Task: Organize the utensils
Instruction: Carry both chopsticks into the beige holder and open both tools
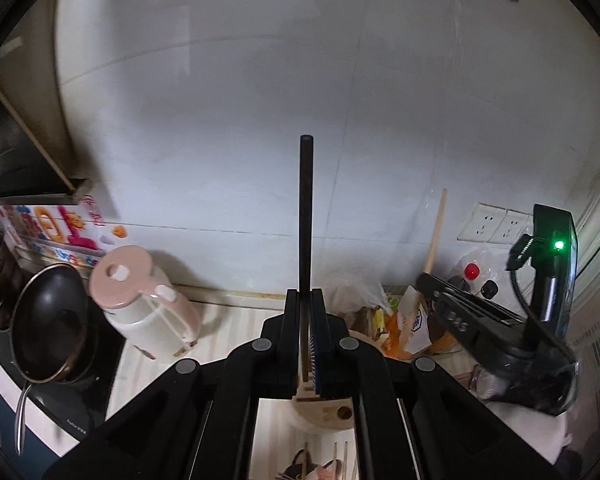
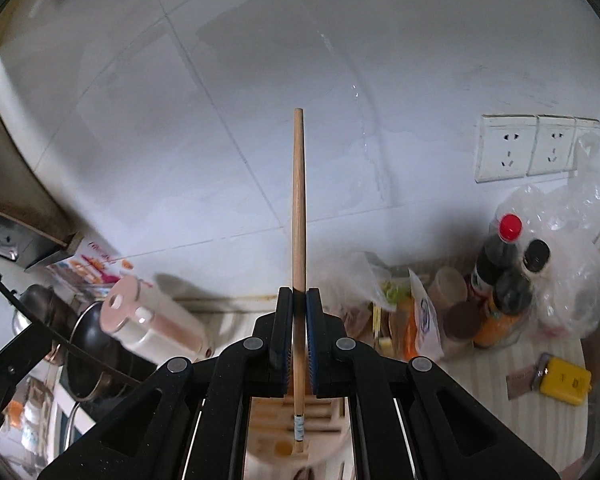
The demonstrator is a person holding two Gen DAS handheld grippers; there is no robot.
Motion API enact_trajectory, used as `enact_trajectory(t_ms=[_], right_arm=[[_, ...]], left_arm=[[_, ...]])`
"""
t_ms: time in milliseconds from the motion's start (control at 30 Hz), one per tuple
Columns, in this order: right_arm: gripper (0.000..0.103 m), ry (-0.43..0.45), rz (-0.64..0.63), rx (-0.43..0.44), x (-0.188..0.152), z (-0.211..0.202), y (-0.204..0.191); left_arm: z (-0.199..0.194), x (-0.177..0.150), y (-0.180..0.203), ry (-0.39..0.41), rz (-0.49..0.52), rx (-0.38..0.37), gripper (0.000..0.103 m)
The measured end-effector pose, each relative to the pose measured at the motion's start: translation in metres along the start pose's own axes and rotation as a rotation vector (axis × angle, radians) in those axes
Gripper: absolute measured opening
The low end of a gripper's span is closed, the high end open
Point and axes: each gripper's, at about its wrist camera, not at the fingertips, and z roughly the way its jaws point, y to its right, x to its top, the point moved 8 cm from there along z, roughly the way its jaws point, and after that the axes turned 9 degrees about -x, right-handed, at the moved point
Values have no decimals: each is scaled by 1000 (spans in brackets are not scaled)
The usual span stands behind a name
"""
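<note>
My left gripper (image 1: 305, 300) is shut on a dark chopstick (image 1: 305, 216) that stands upright in front of the white tiled wall. Its lower end reaches a pale utensil holder (image 1: 320, 408) below the jaws. My right gripper (image 2: 299, 300) is shut on a light wooden chopstick (image 2: 298, 200), also upright, with its lower end over a pale slotted holder (image 2: 320, 412). The right gripper (image 1: 500, 320) and its wooden chopstick (image 1: 436, 232) also show at the right of the left wrist view.
A pink-lidded jug (image 1: 144, 304), a black pan (image 1: 48, 324) on a cooktop and a box stand at the left. Sauce bottles (image 2: 500, 276), plastic bags (image 2: 564, 264) and food packets (image 2: 420, 316) crowd the right back corner. Wall sockets (image 2: 536, 146) and a yellow box (image 2: 564, 380) are at the right.
</note>
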Motion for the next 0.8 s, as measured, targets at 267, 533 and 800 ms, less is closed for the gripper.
enact_trajectory(t_ms=[267,533,800], right_arm=[[7,109,-10,-19,16,30,2],[7,89,-19,5,3,57,-1],[8,-55,-69,57,-30,73,-1]], left_arm=[[50,-8,3,-96,-16,-30,2],[85,-28,-1,-202,-38,-49,2],[80,-35,1,-227,-74,-48,8]])
